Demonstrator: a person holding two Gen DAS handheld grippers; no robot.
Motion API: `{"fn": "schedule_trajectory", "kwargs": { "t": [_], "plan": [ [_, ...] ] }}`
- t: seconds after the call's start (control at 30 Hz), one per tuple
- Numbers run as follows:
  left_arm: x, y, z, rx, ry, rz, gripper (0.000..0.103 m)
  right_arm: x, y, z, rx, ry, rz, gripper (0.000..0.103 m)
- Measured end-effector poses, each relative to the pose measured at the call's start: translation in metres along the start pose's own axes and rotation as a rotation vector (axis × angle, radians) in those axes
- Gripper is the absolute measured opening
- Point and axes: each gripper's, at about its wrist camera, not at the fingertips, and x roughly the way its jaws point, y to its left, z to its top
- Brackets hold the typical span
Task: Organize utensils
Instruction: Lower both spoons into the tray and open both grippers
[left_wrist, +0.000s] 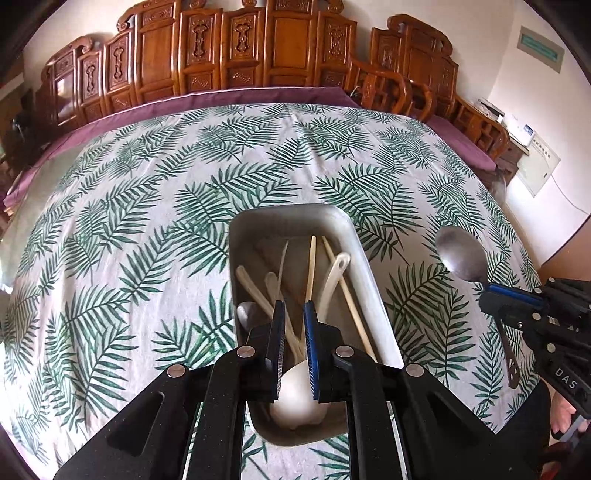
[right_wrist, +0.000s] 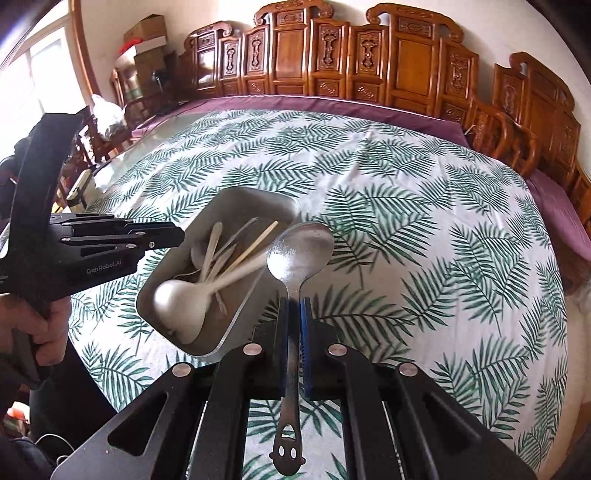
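A grey rectangular tray sits on the leaf-print tablecloth, at lower centre of the left wrist view and left of centre in the right wrist view. Inside it lie pale utensils: a white ladle with its bowl at the near end, chopsticks, slim white spoons and what looks like a small metal spoon, though blur makes that one uncertain.

The right gripper has its jaws pinched tight on the neck of a steel spoon. The spoon's bowl points away toward the tray's right edge, held clear of the cloth, and the cut-out handle end hangs toward the bottom of the frame.

The left gripper hovers over the tray with jaws nearly together and nothing visibly held. A hand grips its handle at lower left of the right wrist view. Carved wooden chairs line the table's far side.
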Motion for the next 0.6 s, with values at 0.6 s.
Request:
{"fn": "schedule_trajectory", "kwargs": {
  "t": [0.6],
  "plan": [
    [-0.05,0.045,-0.013,-0.017,-0.097,0.049,0.051,0.05,0.061,0.036,-0.076,0.055,0.067,0.007]
  ]
}}
